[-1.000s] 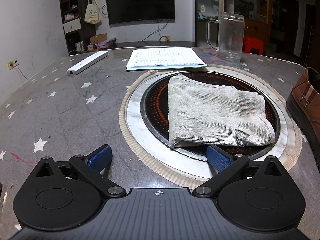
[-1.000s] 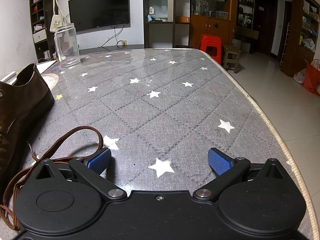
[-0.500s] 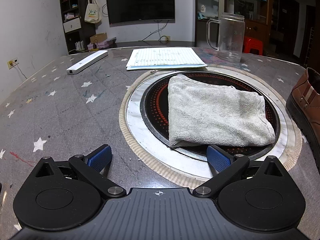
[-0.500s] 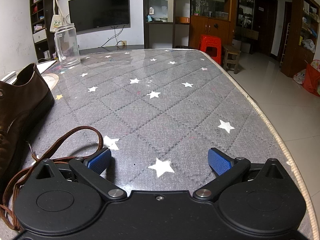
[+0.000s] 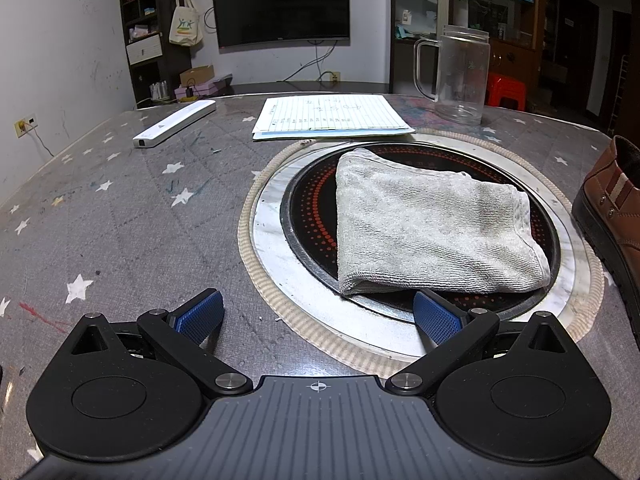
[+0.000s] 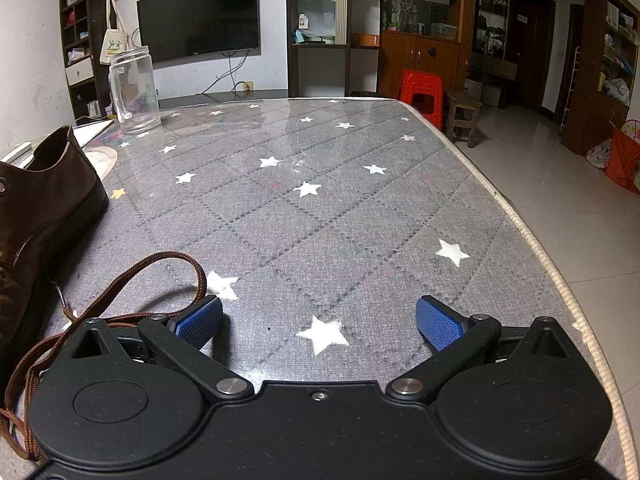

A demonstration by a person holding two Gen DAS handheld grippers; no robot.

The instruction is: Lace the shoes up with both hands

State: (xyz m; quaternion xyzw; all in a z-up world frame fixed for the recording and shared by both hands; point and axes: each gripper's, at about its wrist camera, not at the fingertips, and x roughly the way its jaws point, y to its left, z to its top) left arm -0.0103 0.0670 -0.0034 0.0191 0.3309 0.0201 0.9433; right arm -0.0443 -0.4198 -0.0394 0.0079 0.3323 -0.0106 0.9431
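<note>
Both tools are resting low over the star-patterned table [image 6: 360, 208] with nothing between their blue pads. The left gripper [image 5: 316, 316] is standing wide open and is pointing at a folded grey towel [image 5: 432, 232] lying on a round black hob plate [image 5: 312, 216]; neither belongs to the task. The right gripper [image 6: 318, 318] is likewise spread wide and is facing bare tabletop.

The brown shoe [image 6: 36, 216] is sitting between the two tools. In the left wrist view it is showing only at the right edge of the frame, as a heel and collar section. In the right wrist view it is occupying the left edge, with its heel opening toward the upper left and its body running down toward the lower left corner. Its long axis therefore appears to be lying roughly along the direction both tools are facing.

The brown shoelace [image 6: 132, 280] is trailing loose on the table in the lower left of the right wrist view. One loop is arching just beside that gripper's left pad [image 6: 200, 320], and further strands are running under the tool body at the frame edge. A lace tip [image 6: 60, 294] is lying close to the shoe's sole.

Judgement: the right gripper is much the nearer to the lace, needing only a small shift toward frame left. The left gripper is needing to turn toward frame right before it can assist. No eyelet threading is visible; lacing appears not yet begun.
</note>
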